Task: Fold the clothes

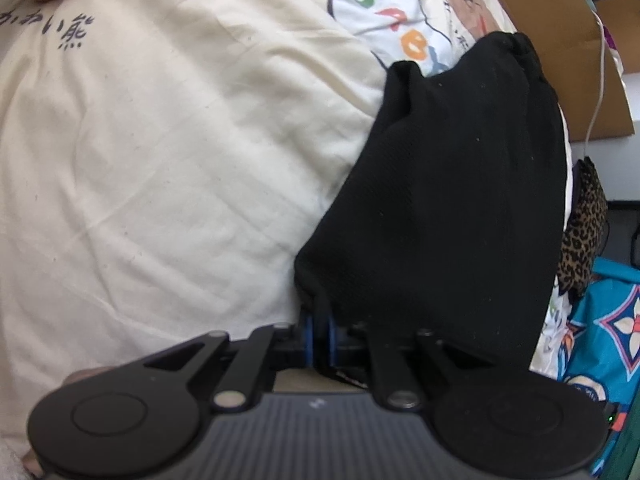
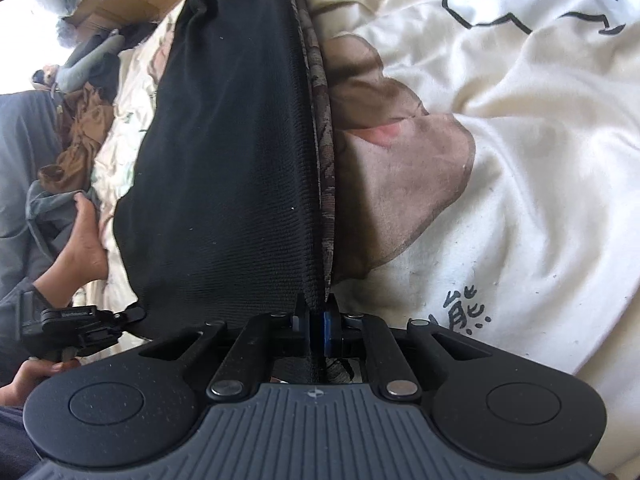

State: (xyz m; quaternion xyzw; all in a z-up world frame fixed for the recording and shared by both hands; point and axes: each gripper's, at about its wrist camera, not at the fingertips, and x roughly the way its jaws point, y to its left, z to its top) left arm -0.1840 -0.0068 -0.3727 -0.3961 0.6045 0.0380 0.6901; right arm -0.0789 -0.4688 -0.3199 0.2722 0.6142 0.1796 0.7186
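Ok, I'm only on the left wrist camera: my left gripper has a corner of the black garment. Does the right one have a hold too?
Observer: Yes. The right gripper is shut on an edge of the black garment, and the cloth runs away from it over the cream bedsheet.

Operator: Is it all plain black on that side?

Observer: No. A brownish patterned layer shows along the pinched edge, beside the black.

Operator: Any more laundry over there?

Observer: A heap of brown and grey clothes lies past the garment's other side.
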